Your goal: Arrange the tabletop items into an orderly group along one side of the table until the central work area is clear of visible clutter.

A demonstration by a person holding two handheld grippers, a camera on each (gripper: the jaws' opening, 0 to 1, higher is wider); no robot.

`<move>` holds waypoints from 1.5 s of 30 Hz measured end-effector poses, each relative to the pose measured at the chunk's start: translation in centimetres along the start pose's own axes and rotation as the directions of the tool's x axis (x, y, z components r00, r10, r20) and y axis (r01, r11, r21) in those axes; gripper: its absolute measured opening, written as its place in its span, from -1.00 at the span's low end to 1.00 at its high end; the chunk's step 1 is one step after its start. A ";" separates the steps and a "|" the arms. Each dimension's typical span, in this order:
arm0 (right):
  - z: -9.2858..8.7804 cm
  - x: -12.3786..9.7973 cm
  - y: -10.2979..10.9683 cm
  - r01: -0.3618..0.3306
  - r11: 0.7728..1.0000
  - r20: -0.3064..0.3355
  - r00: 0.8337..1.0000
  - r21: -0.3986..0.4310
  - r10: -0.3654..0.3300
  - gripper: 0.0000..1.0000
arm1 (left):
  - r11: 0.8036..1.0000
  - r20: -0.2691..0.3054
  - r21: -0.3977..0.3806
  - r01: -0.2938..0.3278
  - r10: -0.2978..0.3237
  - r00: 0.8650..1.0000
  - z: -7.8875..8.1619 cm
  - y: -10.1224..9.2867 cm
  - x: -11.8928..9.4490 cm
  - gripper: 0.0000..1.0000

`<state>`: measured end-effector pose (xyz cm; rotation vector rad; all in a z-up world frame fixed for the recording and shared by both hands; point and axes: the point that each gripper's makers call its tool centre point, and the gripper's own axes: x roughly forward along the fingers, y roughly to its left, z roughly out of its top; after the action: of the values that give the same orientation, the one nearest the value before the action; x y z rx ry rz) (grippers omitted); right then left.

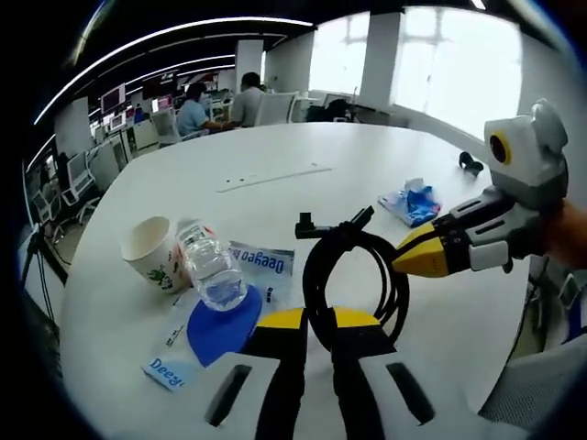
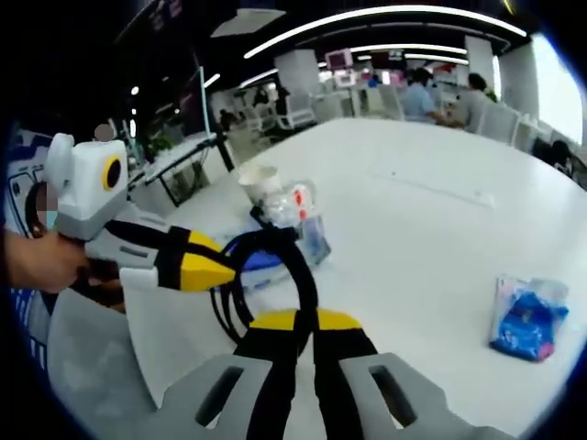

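Note:
A coiled black cable (image 1: 353, 266) hangs just above the white table (image 1: 275, 137), held from two sides. My left gripper (image 1: 318, 319) is shut on the coil's near loop. My right gripper (image 1: 411, 259) comes in from the right with its yellow tips pinched on the coil's right edge. In the right gripper view the cable (image 2: 295, 266) runs up from between my right gripper's (image 2: 305, 321) narrow jaws, and the left gripper (image 2: 215, 264) grips it from the left. A tipped paper cup (image 1: 147, 247), a clear plastic bottle (image 1: 211, 270) and a blue-and-white packet (image 1: 271, 261) lie together left of the cable.
A blue tissue pack (image 1: 411, 203) lies to the right, also seen as the blue pack (image 2: 527, 321). A small black object (image 1: 470, 163) sits near the far right edge and a thin pale strip (image 1: 275, 177) mid-table. People sit at desks beyond. Office chairs ring the table.

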<state>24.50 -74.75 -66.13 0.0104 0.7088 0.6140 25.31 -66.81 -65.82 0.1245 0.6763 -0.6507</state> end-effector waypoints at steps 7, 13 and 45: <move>0.1 -1.3 -0.1 0.012 1.000 0.013 1.000 -0.003 -0.012 -0.97 | 1.000 0.021 0.014 0.008 -0.008 1.000 0.6 -1.0 -0.5 -0.84; 0.4 -2.4 -0.7 0.035 0.999 0.028 0.999 -0.005 -0.035 -0.97 | 0.999 0.042 0.021 0.026 -0.027 0.999 1.3 -2.0 -0.4 -0.84; -4.6 -3.3 -2.6 0.087 0.996 -0.095 0.992 0.005 -0.086 -0.98 | 0.994 -0.036 0.019 0.112 -0.111 0.993 -1.6 -4.9 2.3 -0.89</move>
<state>21.08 -79.53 -68.16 -0.0413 0.8003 0.5304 22.88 -71.45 -68.00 0.1178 0.7135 -0.7648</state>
